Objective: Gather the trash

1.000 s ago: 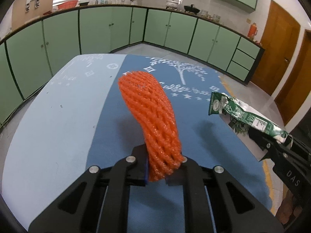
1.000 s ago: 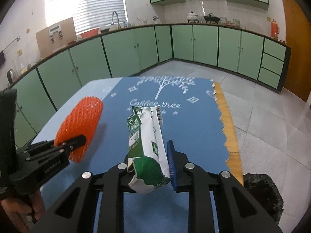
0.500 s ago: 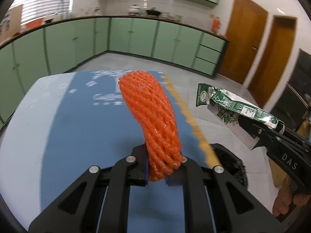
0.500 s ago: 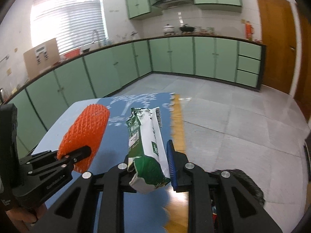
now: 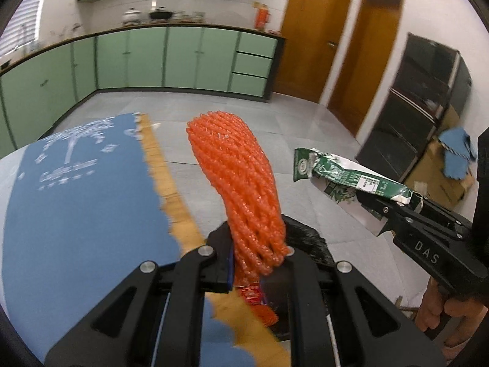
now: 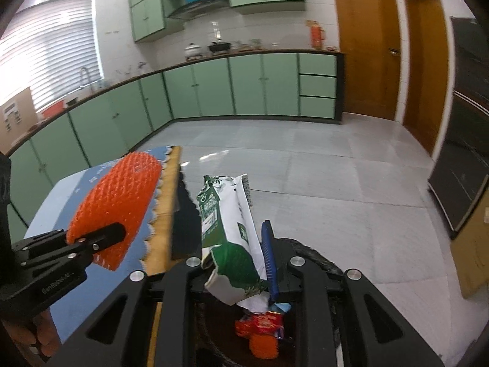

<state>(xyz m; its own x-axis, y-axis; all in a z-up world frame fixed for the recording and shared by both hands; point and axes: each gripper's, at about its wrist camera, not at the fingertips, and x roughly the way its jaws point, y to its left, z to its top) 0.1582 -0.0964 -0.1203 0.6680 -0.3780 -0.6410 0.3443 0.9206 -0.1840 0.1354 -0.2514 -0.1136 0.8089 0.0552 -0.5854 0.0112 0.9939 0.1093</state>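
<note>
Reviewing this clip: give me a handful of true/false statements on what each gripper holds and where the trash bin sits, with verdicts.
1. The left gripper is shut on the orange foam net. True.
2. The right gripper is open and holds nothing. False: it is shut on the green and white carton.
3. The black-lined bin below the right gripper already has red and orange trash in it. True.
4. The carton lies on the blue tablecloth. False: it is held in the air beyond the table edge.
</note>
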